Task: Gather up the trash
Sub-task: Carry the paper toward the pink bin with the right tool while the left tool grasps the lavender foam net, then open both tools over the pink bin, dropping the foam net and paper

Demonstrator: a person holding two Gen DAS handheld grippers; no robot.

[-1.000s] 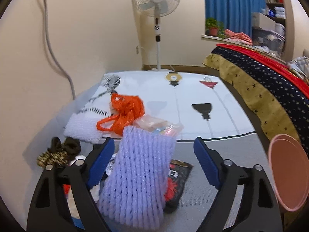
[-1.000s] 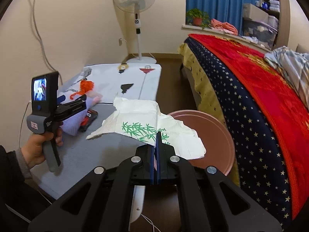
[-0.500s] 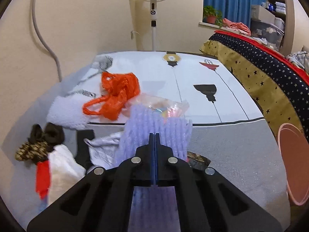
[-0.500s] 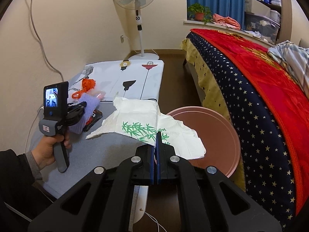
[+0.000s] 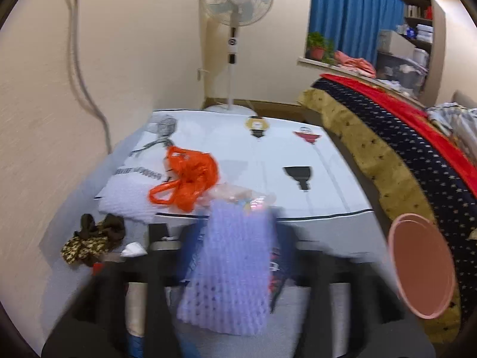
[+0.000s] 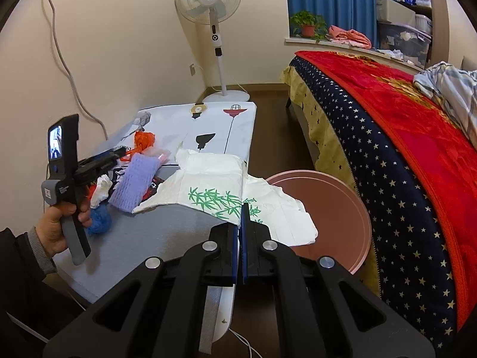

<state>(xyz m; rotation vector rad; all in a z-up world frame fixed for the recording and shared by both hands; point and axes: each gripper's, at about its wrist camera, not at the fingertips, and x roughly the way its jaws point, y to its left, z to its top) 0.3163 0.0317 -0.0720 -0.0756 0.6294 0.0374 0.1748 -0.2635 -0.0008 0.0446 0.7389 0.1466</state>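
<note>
Wall-side clutter occupies the left of the bench [image 6: 167, 235]: a brown patterned cloth [image 5: 89, 243], white scraps [image 6: 101, 191], a blue crumpled piece [image 6: 100, 219] and an orange plastic bag [image 5: 187, 179] lie bunched together, presumably swept there so that one claw can work through them in turn. The person's left hand [image 6: 59, 223] holds the left claw [image 5: 238, 256] over this heap, angled downward; its jaws are opening at this moment, and the blurred wrist view shows the purple foam net [image 5: 235, 268] standing between them, its top edge against a clear wrapper [image 5: 241, 197]. Whether the pads still press on the net cannot be told from the blur; in the right wrist view the net rests on the bench, which suggests a grip being reset rather than a carry.

Centre: a white paper bag with green bamboo print [image 6: 220, 191] lies spread half on the bench and half over the rim of the pink basin [image 6: 357, 205]. The right claw [image 6: 241, 223] is clenched on its near edge, probably to hold the bag steady as the receptacle while the other hand gathers.

Right: the basin stands between bench and bed [image 6: 402, 137], within reach of both hands, a likely second place for collected trash.
</note>
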